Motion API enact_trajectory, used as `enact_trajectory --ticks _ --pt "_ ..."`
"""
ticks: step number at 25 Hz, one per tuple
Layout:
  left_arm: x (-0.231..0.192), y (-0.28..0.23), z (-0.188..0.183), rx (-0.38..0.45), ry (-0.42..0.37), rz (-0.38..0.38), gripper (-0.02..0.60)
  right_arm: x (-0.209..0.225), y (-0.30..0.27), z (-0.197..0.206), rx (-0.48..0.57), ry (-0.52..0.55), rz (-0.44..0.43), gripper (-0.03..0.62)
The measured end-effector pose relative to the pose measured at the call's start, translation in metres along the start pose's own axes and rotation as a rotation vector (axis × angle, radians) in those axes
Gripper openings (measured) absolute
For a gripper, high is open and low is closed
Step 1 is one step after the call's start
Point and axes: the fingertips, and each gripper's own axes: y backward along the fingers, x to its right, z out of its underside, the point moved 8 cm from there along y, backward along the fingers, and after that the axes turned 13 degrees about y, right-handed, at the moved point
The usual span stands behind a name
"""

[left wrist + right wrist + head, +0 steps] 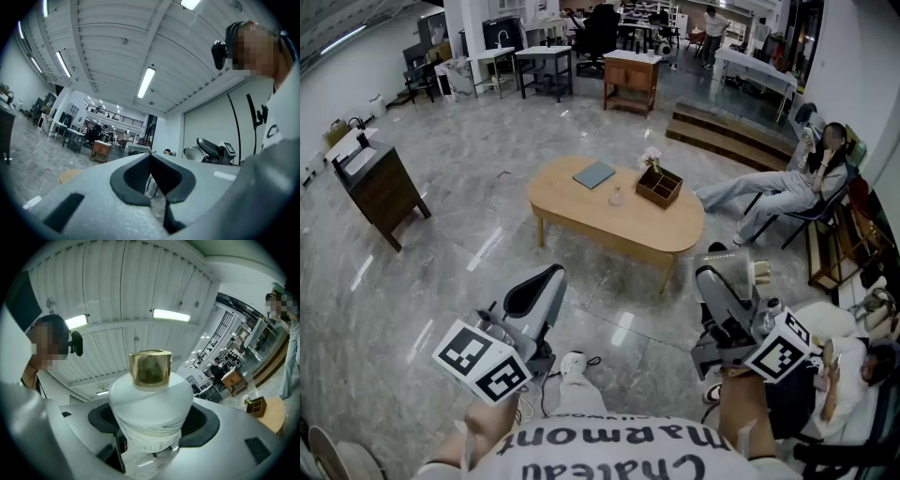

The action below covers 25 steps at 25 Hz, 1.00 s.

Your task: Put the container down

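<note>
Right gripper view: the right gripper (153, 423) pinches the belly of a round-shouldered white container with a shiny gold cap (150, 397), one dark pad on each side of it. The jaws stand wide because the body is wide. The container is carried in the air, cap pointing away from the camera and up towards the ceiling, resting on nothing.

The left gripper (151, 176) has its jaws pressed together with nothing between them.

In the head view the person stands on the grey marble floor (469, 206), well apart from the pale oval wooden table (591, 217) (the likeliest landing spot, by my reading).

So nothing of the task is done yet. What is left is the approach, lowering the container upright onto a surface, and releasing it.
</note>
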Motion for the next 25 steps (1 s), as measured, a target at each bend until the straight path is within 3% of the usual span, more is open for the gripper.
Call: enact_trajectory --ticks 13,17,21,25 --pt "-0.043 -0.001 -0.017 0.002 0.002 0.001 0.014 0.003 -0.049 0.02 0.022 -0.057 -0.029 0.342" --pt "-0.087 -0.008 -0.03 -0.004 0.015 -0.018 0.014 0.015 -0.094 0.031 0.024 -0.088 -0.056 0.342" --pt "-0.148 -0.016 -0.056 0.046 0.043 -0.057 0.014 0.031 -0.151 0.044 0.031 -0.108 -0.083 0.342" --pt "-0.195 -0.033 -0.093 0.053 0.023 -0.043 0.014 0.042 -0.212 0.052 0.023 -0.103 -0.103 0.341"
